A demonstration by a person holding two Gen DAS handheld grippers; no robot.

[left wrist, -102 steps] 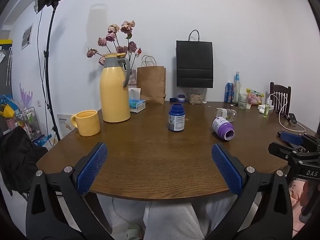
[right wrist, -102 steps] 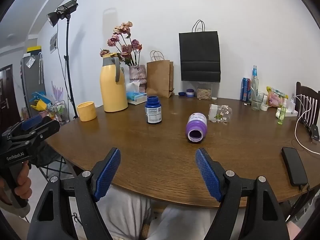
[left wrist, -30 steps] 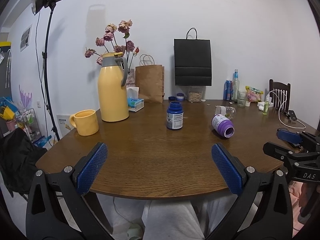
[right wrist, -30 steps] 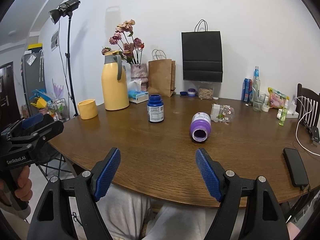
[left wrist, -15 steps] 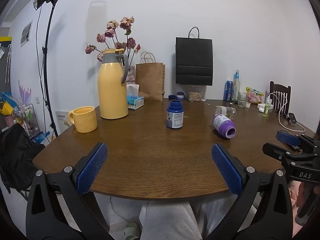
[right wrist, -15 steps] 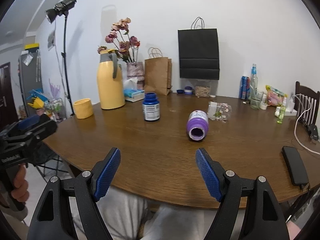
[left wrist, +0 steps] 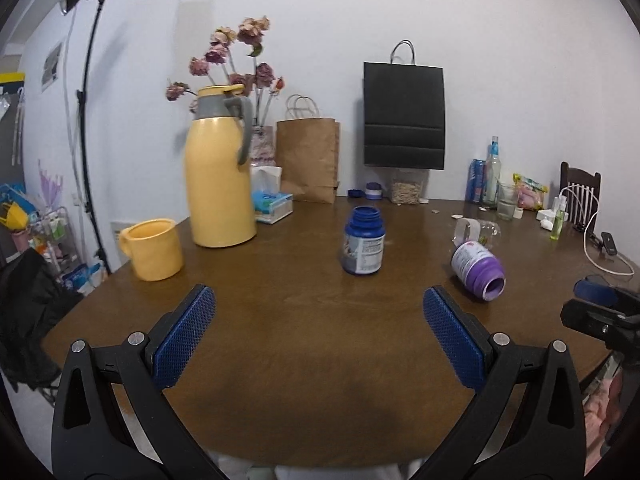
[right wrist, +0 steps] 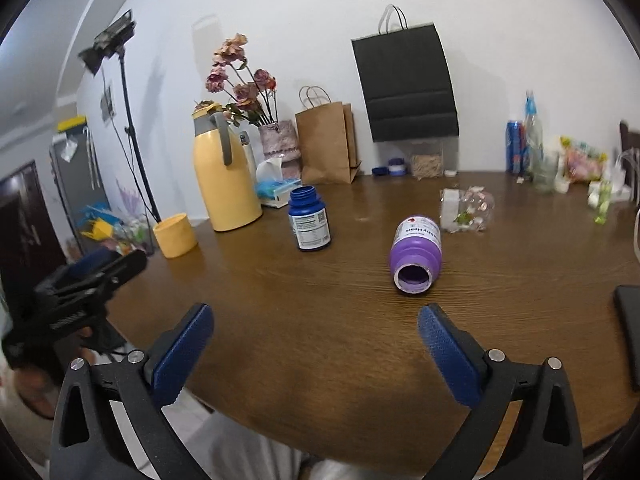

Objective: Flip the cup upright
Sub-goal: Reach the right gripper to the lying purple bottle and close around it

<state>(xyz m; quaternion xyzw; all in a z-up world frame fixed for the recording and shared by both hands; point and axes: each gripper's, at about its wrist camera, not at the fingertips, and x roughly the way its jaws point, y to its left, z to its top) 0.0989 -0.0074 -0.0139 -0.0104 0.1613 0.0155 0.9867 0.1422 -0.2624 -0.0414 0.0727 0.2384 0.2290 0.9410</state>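
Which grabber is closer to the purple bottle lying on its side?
The right gripper: the purple bottle lies just ahead of it. From the left gripper, the bottle sits off to its right.

The right view's edge is cutting off the dark phone (right wrist: 629, 336). Motion is blurring the left claw (right wrist: 76, 300). The purple bottle (right wrist: 416, 254) label is reading too small.

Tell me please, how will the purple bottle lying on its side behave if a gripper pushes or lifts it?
The purple bottle lies on its round side on the smooth wooden table, so a sideways push would probably make it roll. Its mouth is open and looks empty, so it is likely light. It looks like stiff plastic; the right gripper, open, could probably squeeze it without crushing.
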